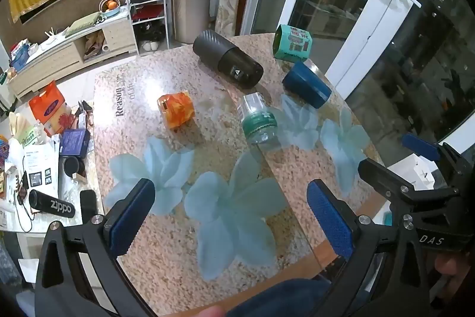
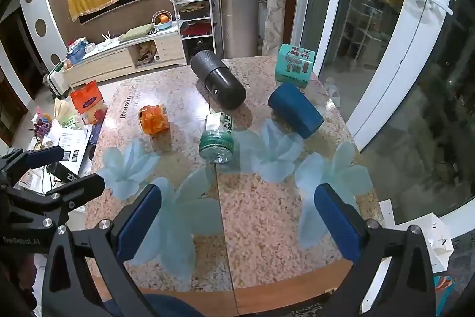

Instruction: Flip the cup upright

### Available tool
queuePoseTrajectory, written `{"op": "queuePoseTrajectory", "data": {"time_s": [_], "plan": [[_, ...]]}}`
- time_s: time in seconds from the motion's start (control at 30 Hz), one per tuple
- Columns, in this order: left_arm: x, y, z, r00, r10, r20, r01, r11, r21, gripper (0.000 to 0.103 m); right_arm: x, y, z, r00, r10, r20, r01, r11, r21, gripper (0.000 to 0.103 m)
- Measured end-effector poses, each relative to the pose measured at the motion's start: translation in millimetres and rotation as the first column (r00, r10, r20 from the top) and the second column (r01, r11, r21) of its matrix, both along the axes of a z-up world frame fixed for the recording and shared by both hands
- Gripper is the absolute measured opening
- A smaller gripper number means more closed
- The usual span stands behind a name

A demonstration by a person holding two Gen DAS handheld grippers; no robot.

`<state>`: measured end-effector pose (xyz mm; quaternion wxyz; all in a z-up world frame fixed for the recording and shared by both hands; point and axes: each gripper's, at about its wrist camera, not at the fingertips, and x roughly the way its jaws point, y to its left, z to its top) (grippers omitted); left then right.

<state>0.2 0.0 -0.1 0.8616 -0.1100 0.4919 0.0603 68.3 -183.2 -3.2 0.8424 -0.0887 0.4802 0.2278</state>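
Figure: both of my hand-held grippers above the near edge of a speckled table (image 1: 166, 251) printed with pale blue flowers.

(a) Left wrist view. My left gripper (image 1: 231, 216) hangs over the near part of the table with its blue-padded fingers (image 1: 130, 216) spread wide and nothing between them. My right gripper (image 1: 394, 159) appears at the right edge of this view, also spread and empty.

(b) Right wrist view. My right gripper (image 2: 237, 219) hangs over the near edge, jaws apart, holding nothing. My left gripper (image 2: 56, 168) shows at the left edge, beside the table.

(c) Task object. The dark blue cup (image 1: 307, 85) (image 2: 295, 110) lies on its side on the far right part of the table, just in front of a teal printed box (image 1: 292, 43) (image 2: 294, 66) and well apart from both grippers.

(d) Other items. A black cylinder (image 1: 228, 63) (image 2: 218, 83) lies on its side to the left of the cup. A clear plastic bottle with a green label (image 1: 258, 121) (image 2: 216, 135) lies on its side near the table's middle, in front of the cylinder. An orange translucent container (image 1: 176, 109) (image 2: 153, 119) rests further left.
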Motion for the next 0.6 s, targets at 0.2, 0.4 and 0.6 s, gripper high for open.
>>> {"op": "queuePoseTrajectory", "data": {"time_s": [0.2, 0.4, 0.6], "plan": [[2.9, -0.1, -5.2, 1.000, -0.002, -0.007, 0.002, 1.000, 0.002, 0.103, 0.7, 0.5, -0.5, 1.000, 0.001, -0.007, -0.001, 1.000, 0.010, 0.103], [3.2, -2.5, -7.8, 1.000, -0.003, -0.005, 0.003, 1.000, 0.003, 0.103, 2.6, 0.0, -1.7, 1.000, -0.001, -0.009, 0.001, 1.000, 0.007, 0.103], [3.2, 3.0, -7.7, 1.000, -0.003, -0.007, 0.003, 1.000, -0.007, 0.103, 0.4, -1.1, -2.5, 1.000, -0.004, -0.015, 0.005, 1.000, 0.010, 0.103]]}}
